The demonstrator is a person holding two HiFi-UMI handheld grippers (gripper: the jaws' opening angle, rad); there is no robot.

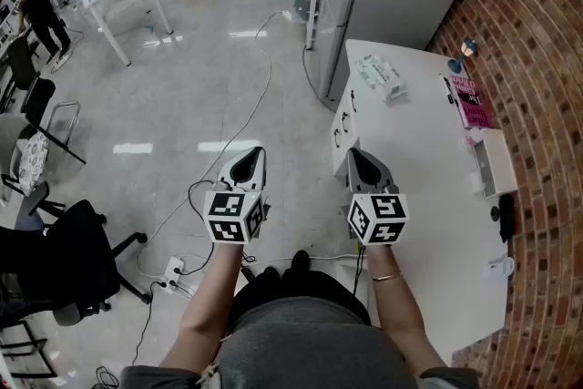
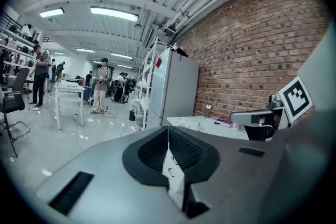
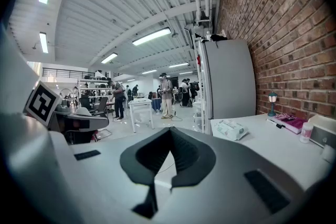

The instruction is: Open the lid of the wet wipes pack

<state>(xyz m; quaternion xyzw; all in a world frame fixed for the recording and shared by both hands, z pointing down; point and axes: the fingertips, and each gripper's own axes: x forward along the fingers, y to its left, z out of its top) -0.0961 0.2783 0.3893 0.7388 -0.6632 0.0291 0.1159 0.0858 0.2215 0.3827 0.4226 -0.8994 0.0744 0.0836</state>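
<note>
I hold two grippers. My left gripper (image 1: 256,152) and right gripper (image 1: 354,153) both have their jaws pressed together with nothing in them. One wipes pack (image 1: 381,76) lies at the far end of the single white table (image 1: 428,205), well apart from both grippers. One pink book (image 1: 471,100) sits at the table's far right.

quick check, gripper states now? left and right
Left gripper: closed, holding nothing.
Right gripper: closed, holding nothing.

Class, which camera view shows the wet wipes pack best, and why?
The head view: it looks down on the whole wet wipes pack on the table. The right gripper view shows its side; the left gripper view only a small blur.
</note>
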